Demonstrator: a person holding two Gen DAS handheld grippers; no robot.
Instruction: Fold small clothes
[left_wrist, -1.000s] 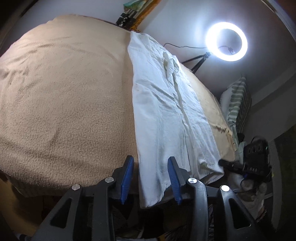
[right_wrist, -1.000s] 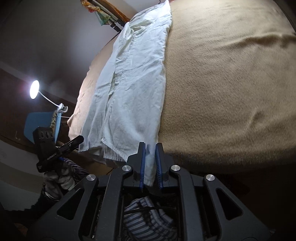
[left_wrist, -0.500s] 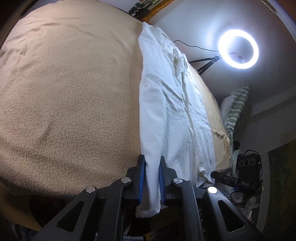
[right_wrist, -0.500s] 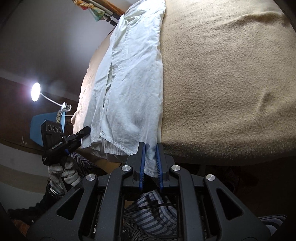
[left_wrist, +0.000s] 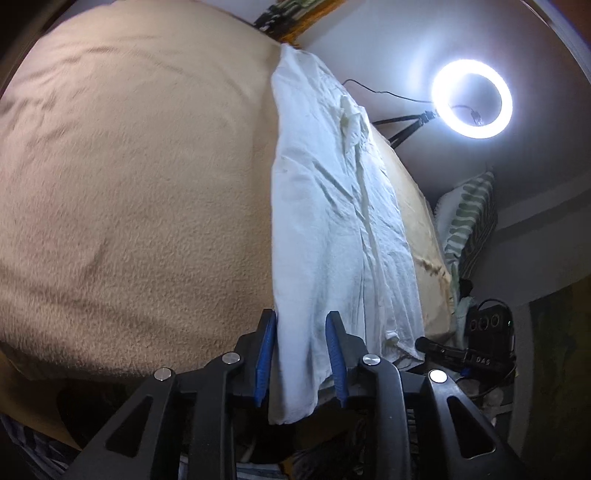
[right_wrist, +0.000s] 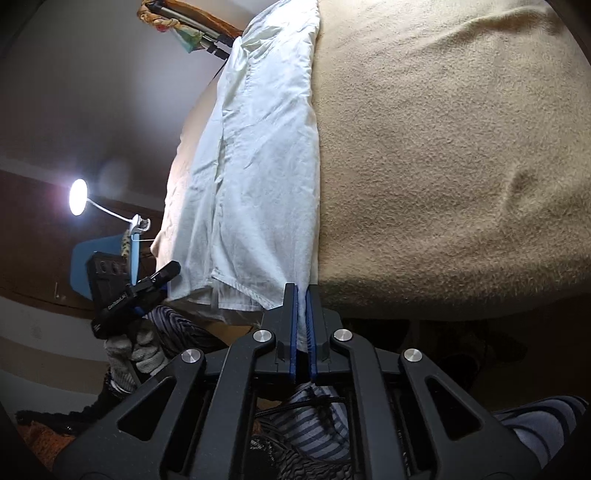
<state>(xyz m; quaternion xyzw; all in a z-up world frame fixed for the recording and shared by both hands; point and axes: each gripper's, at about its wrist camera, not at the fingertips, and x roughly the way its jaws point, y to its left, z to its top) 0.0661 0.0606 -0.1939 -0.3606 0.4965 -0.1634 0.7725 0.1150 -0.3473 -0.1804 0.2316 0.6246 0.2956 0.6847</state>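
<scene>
A long white garment (left_wrist: 332, 221), folded lengthways, lies along the tan blanket (left_wrist: 129, 203) of a bed, with its near end hanging over the edge. My left gripper (left_wrist: 300, 350) straddles one near corner; its jaws are opening, and the cloth hangs loose between the blue pads (left_wrist: 266, 347). My right gripper (right_wrist: 302, 325) is shut on the other near corner of the garment (right_wrist: 258, 147), the hem pinched between its pads. The left gripper (right_wrist: 136, 291), in a gloved hand, also shows in the right wrist view.
The blanket (right_wrist: 443, 166) covers the wide bed beside the garment. A ring light (left_wrist: 472, 99) on a tripod and a striped pillow (left_wrist: 469, 225) stand past the bed. A desk lamp (right_wrist: 78, 192) and a blue chair (right_wrist: 99, 258) are at the side. Striped clothing (right_wrist: 314, 432) lies below the right gripper.
The left jaws went from wide apart to closed on the garment's corner, and now stand apart again. The right gripper has stayed clamped on the hem.
</scene>
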